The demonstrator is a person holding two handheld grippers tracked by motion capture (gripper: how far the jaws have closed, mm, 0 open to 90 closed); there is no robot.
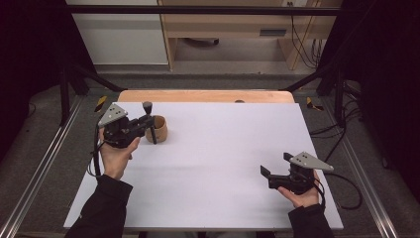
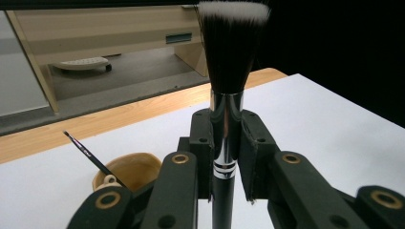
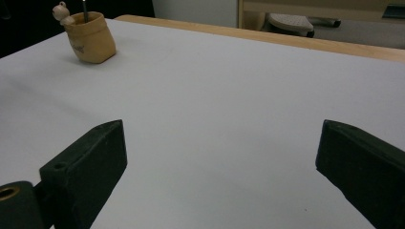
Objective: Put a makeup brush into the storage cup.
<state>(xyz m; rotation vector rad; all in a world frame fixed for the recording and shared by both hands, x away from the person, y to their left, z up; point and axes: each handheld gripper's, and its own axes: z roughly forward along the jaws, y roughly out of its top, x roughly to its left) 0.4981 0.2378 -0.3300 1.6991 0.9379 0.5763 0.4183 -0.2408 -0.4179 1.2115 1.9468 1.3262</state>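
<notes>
Worktop (image 1: 208,168): white sheet over a wooden top, bare apart from one small vessel well beyond and to the side of the right hand-held gripper.

Right hand-held gripper (image 1: 277,168): held low over the near right part of the worktop. Jaws are spread wide in the right gripper view, with nothing between them. Judged idle.

Left hand-held gripper (image 1: 147,121): held at the far left of the worktop, jaws pinched on a makeup brush (image 2: 228,95). In the left gripper view the pads are seen pressed on the chrome ferrule and upper handle.

Holder: a small tan wooden brush pot (image 1: 159,129) with a little figure on its rim, just beyond the left jaw tips in the high view, low and to the left of them in the left gripper view. A thin liner brush (image 2: 90,155) is already leaned inside it.

Progress (judgement): the makeup brush is grasped and has been brought to the pot; the thin brush is already stowed. Left to do: handle end lowered into the pot mouth, then release.

Orientation: long axis of the makeup brush is close to upright, slightly tilted. Bristle head, dark with white tips, points up, above the jaws; handle end points down, below them, beside the pot. Whether the handle tip touches the pot cannot be told.
</notes>
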